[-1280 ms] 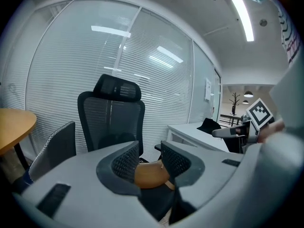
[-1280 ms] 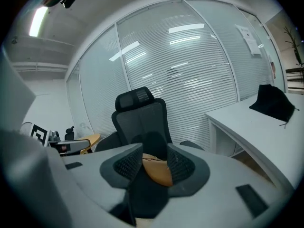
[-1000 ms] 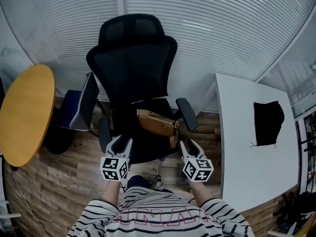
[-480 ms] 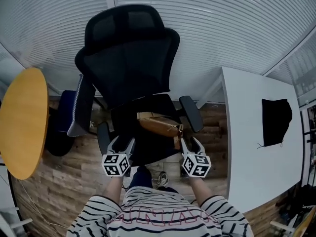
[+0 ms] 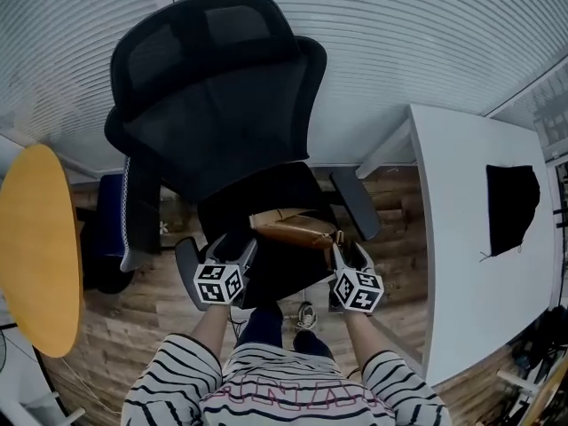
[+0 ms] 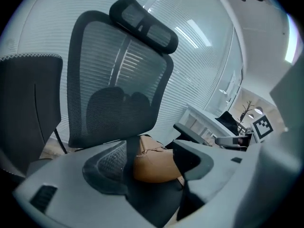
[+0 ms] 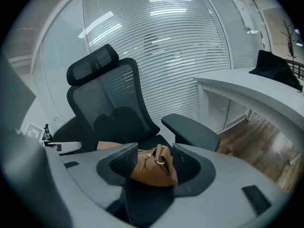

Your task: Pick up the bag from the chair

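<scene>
A tan bag (image 5: 291,232) lies on a black office chair (image 5: 222,114) as the left hand-held gripper (image 5: 233,246) and right hand-held gripper (image 5: 350,254) hover beside it, jaws wide apart.

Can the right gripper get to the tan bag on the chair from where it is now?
Probably yes: the right gripper has its jaws apart, the bag lies straight ahead with nothing in between, and the armrest sits off to the side.

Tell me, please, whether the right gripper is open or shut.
Open. The right gripper has its jaws well apart, and the brown bag shows through the gap, ungripped.
</scene>
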